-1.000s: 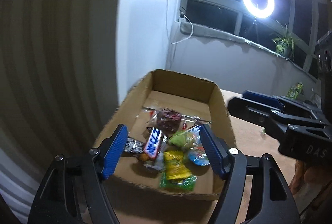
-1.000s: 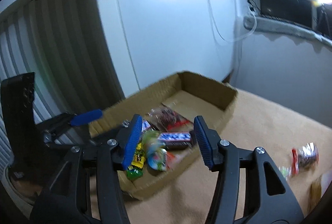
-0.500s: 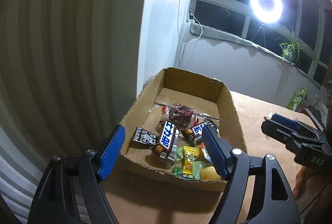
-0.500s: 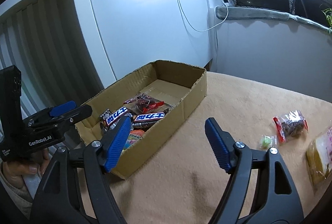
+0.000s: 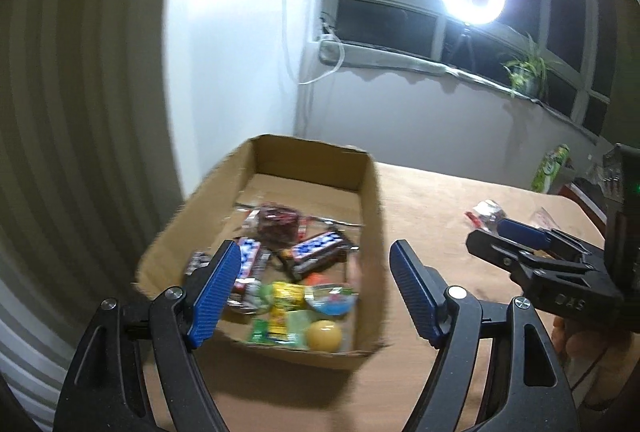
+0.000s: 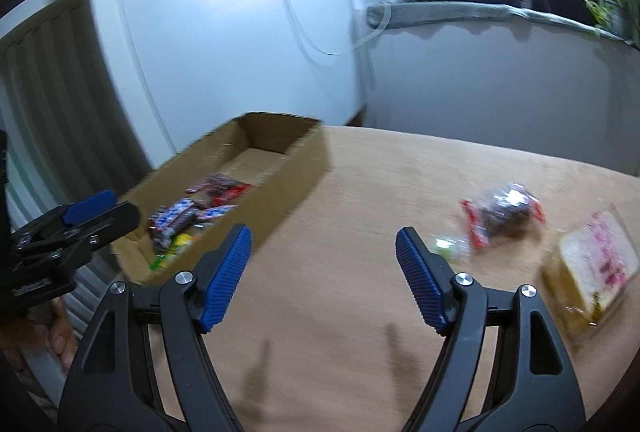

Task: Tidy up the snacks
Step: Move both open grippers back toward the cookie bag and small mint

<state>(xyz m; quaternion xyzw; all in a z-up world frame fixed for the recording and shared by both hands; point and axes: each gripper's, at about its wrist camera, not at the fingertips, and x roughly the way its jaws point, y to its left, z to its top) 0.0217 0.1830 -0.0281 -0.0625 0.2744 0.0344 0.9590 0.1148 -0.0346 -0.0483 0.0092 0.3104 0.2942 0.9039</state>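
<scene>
Right gripper (image 6: pixel 323 258) swung from box (image 6: pixel 296 168); table snacks (image 6: pixel 505 216) blurred

I see the cardboard box (image 6: pixel 280 168) on the table (image 6: pixel 380 192) at its left edge, against the wall. Snack bars (image 5: pixel 316 252) and candies (image 5: pixel 288 296) lie in its near half. Right of the box, well apart, a snack bag (image 6: pixel 504 216) lies on the table, a bread packet (image 6: pixel 596 264) just beyond it to the right.
</scene>
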